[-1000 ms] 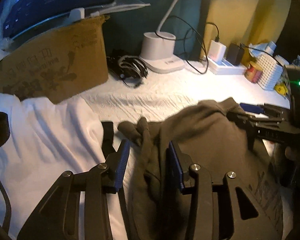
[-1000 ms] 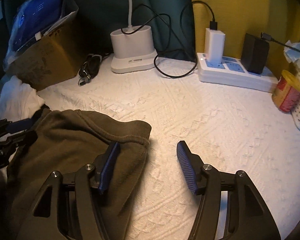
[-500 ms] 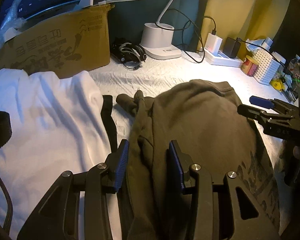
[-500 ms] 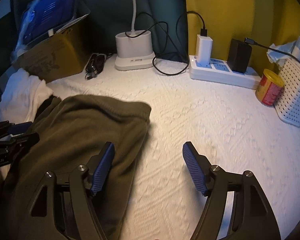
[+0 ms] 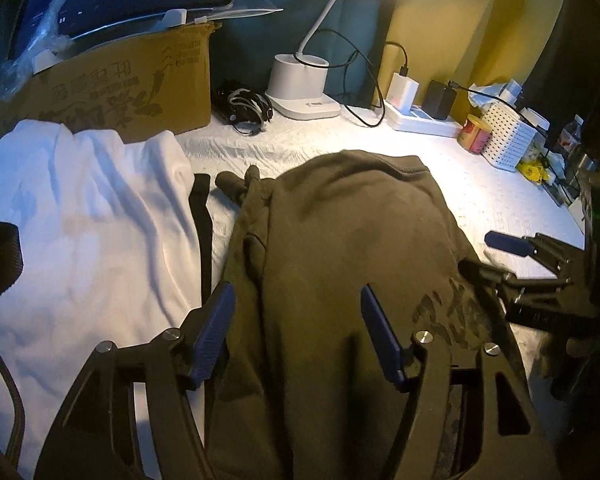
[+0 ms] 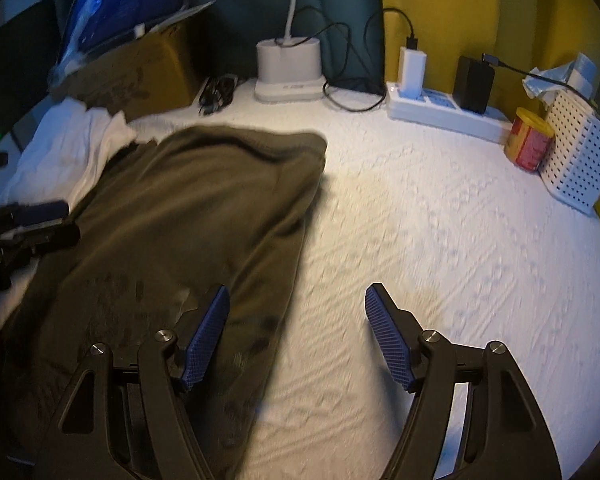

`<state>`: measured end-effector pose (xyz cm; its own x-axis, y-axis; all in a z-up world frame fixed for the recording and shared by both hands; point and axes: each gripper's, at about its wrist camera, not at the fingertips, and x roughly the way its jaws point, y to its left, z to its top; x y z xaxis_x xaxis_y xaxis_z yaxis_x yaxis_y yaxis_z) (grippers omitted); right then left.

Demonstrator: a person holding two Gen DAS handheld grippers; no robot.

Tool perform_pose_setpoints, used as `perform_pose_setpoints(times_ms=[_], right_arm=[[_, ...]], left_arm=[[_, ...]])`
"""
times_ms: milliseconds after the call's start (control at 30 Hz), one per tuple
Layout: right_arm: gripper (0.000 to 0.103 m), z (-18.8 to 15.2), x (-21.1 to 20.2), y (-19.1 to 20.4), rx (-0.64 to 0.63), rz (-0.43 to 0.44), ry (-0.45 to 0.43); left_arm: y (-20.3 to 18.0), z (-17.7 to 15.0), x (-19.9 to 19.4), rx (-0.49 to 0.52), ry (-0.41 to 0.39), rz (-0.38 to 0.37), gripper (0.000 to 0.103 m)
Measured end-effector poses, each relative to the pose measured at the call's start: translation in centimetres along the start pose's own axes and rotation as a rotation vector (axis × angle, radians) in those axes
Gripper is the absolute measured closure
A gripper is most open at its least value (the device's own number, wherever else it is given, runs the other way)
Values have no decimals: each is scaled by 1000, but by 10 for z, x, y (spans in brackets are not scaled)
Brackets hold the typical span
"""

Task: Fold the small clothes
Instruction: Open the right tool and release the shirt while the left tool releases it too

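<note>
An olive-brown garment (image 5: 352, 240) lay part-folded on the white-covered desk (image 6: 440, 220), beside a white garment (image 5: 84, 224). Step in hand, by my read: letting go after a fold. Left hand-held gripper (image 5: 300, 332) w/ jaws opening, cloth between them but not pinched. Right hand-held gripper (image 6: 298, 336) spread wide, empty, straddling the garment's right edge. Next move prob. needs a fresh grip on an edge.
</note>
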<state>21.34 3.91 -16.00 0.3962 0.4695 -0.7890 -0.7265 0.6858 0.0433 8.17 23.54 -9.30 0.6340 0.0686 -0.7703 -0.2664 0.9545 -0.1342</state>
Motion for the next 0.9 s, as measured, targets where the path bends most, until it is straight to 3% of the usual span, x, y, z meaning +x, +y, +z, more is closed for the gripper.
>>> perform_pose_setpoints(times_ms=[467,900], right_arm=[[29,-40,-29,-6,24,8,5],[29,-74,-72,-24,58,-27,-15]], left_arm=[[-23,-21,-21,16,-10,-3,38],[-69,-32,-44,48,-54,-81,38]])
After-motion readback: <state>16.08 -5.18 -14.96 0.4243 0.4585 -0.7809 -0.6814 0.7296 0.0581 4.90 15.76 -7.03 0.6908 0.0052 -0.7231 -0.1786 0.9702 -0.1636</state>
